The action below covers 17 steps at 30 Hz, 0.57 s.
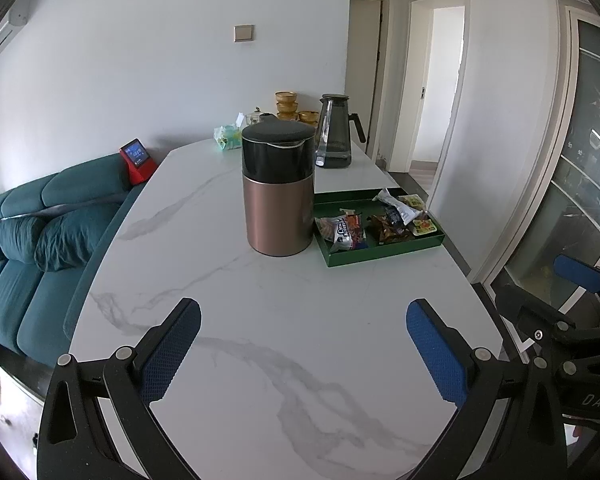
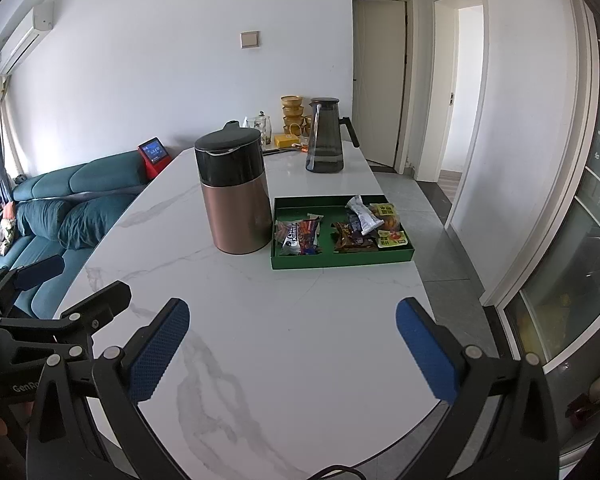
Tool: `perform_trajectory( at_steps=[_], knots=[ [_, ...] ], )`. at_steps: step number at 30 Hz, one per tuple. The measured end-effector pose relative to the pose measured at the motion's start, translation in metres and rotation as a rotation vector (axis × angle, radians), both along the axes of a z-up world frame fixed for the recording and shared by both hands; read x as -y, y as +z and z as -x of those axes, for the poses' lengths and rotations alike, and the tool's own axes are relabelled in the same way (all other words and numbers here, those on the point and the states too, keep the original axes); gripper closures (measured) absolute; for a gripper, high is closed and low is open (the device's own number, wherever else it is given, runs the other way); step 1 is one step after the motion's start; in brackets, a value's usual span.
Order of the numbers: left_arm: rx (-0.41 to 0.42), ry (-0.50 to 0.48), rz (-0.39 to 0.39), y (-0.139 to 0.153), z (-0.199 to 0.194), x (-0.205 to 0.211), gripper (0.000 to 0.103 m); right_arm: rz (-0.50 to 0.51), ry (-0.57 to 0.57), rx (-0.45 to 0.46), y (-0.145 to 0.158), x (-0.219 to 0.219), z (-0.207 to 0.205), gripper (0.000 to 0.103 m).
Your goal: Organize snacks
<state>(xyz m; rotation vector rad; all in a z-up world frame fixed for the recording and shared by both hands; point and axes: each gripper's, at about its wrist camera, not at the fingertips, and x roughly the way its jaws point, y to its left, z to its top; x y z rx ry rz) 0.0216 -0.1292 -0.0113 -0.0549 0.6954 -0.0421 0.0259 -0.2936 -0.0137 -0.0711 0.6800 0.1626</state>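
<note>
A green tray (image 1: 384, 253) (image 2: 340, 260) with two compartments sits on the white marble table, right of a copper canister. Its left compartment holds a few wrapped snacks (image 1: 342, 232) (image 2: 298, 237). The right compartment holds brown, white and yellow snack packets (image 1: 400, 218) (image 2: 370, 226). My left gripper (image 1: 304, 348) is open above the near table edge, nothing between its blue pads. My right gripper (image 2: 292, 350) is open too, beside the left one and equally far from the tray. Each gripper shows at the edge of the other's view.
A tall copper canister with a black lid (image 1: 278, 190) (image 2: 236, 190) stands just left of the tray. A dark glass pitcher (image 1: 334, 132) (image 2: 326, 136), amber bowls (image 1: 286, 106), and a tissue pack (image 1: 228, 138) stand at the far end. A teal sofa (image 1: 40, 220) runs along the left; floor drops off right.
</note>
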Motion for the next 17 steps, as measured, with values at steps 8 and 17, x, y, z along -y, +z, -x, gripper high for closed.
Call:
perform_trajectory(
  at_steps=[8, 17],
  knots=[
    [0.000, 0.003, 0.001, -0.0007, -0.0007, 0.0000, 0.002, 0.015, 0.001, 0.001, 0.0012, -0.0012, -0.0009, 0.000],
    [-0.005, 0.005, -0.004, -0.0025, -0.0020, -0.0006, 0.002, 0.024, 0.004, -0.001, 0.0008, 0.0029, -0.0068, 0.000]
  ],
)
